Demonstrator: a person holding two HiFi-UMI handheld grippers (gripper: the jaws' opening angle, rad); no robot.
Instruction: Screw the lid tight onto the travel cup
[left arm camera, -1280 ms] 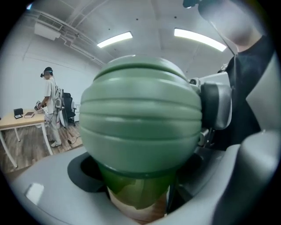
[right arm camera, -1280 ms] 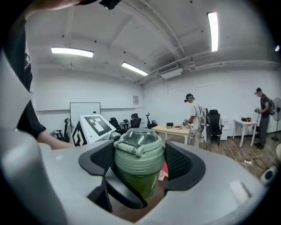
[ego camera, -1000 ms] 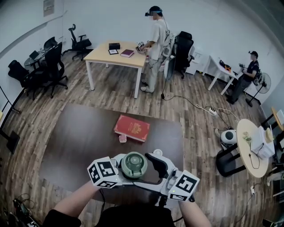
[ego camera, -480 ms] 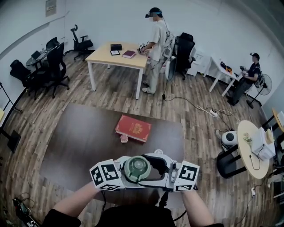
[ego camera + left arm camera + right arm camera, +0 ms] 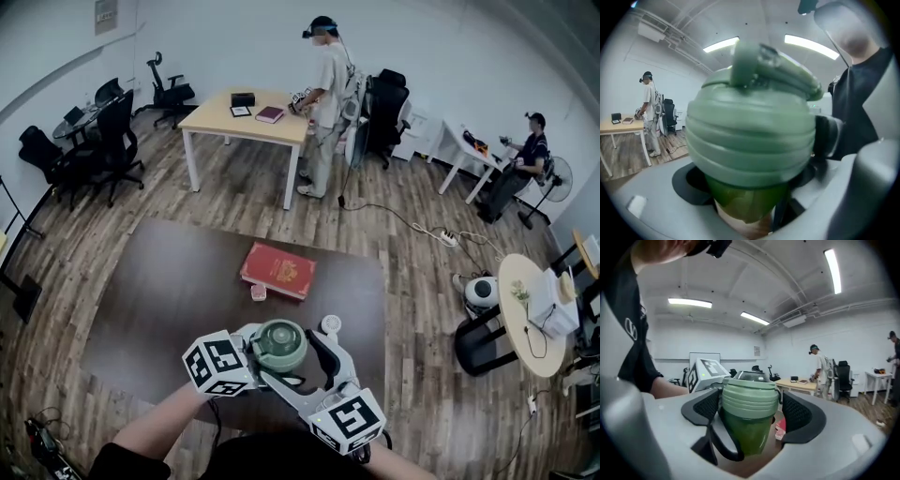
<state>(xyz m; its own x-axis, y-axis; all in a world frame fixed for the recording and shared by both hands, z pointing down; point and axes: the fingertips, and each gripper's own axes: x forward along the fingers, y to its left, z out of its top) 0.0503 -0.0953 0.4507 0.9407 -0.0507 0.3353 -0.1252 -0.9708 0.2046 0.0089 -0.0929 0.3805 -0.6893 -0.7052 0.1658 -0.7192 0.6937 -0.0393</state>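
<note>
My left gripper (image 5: 750, 197) pinches the travel cup (image 5: 747, 437) just nearer me than the red book (image 5: 279, 270); my right gripper (image 5: 751, 408), clamped on the lid (image 5: 750, 392), has swung round toward me, probably tightening it.

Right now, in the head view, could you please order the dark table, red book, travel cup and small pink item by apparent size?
1. dark table
2. red book and travel cup: look alike; the cup is nearer the camera, so unranked.
3. small pink item
</note>
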